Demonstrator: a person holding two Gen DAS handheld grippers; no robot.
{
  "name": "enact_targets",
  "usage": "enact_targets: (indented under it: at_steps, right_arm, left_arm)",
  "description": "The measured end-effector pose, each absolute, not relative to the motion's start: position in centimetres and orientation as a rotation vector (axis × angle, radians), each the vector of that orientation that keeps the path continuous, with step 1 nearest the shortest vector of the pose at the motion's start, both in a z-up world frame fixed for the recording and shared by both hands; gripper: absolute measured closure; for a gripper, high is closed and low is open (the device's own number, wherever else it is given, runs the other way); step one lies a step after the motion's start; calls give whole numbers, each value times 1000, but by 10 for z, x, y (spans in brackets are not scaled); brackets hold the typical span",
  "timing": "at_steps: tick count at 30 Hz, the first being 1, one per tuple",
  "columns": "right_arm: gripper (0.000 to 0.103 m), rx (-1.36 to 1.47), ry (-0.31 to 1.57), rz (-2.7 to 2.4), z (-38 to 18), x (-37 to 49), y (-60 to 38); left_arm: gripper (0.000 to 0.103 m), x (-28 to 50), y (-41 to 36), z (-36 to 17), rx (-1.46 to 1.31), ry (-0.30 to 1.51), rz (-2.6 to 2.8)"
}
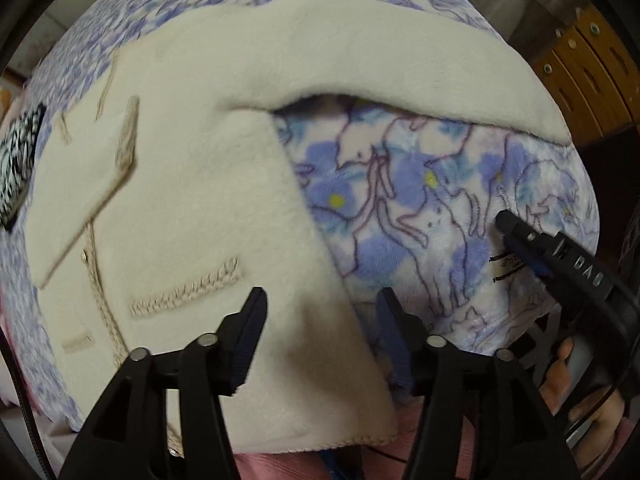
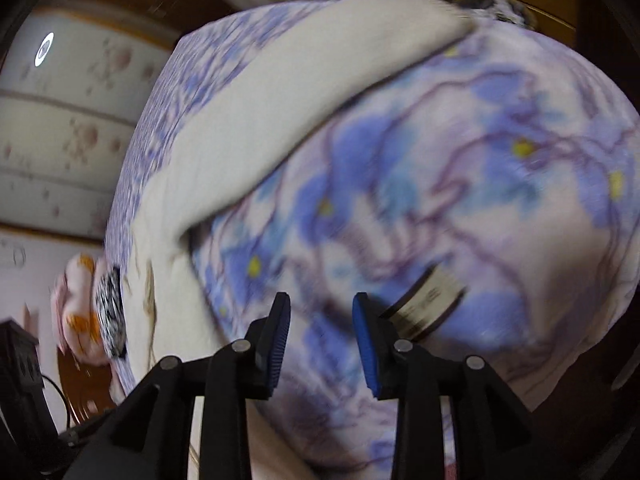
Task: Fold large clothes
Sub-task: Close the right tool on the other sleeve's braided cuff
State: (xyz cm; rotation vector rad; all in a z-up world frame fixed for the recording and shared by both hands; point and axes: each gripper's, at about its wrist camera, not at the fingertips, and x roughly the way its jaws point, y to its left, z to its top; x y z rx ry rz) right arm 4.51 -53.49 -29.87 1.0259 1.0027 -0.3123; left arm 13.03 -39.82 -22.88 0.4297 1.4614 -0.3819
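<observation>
Cream fleece jacket spread over a cat-print blanket, both grippers hovering near it

The thick cream fleece jacket (image 1: 192,200) with braided beige trim lies on the fluffy lavender-and-blue blanket (image 1: 420,208) printed with cats and flowers — one cream panel is folded down on the left, a long cream band arcs across the top. Left gripper (image 1: 320,340) sits with its jaws spread wide, straddling the jacket's right edge, nothing pinched. Right gripper (image 2: 322,344) is also spread apart over the blanket, a small white sewn label (image 2: 428,300) just beside its right finger — that view is blurry. From the left camera, the right gripper's tip (image 1: 506,220) sits right at the blanket, close to that label (image 1: 505,268).
</observation>
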Motion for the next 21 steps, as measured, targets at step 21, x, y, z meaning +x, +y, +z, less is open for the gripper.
enact_targets:
  at_steps: [21]
  right_arm:
    - [70, 1306, 719, -503, -314, 59, -688]
  left_arm:
    - [23, 151, -449, -242, 471, 1521, -419]
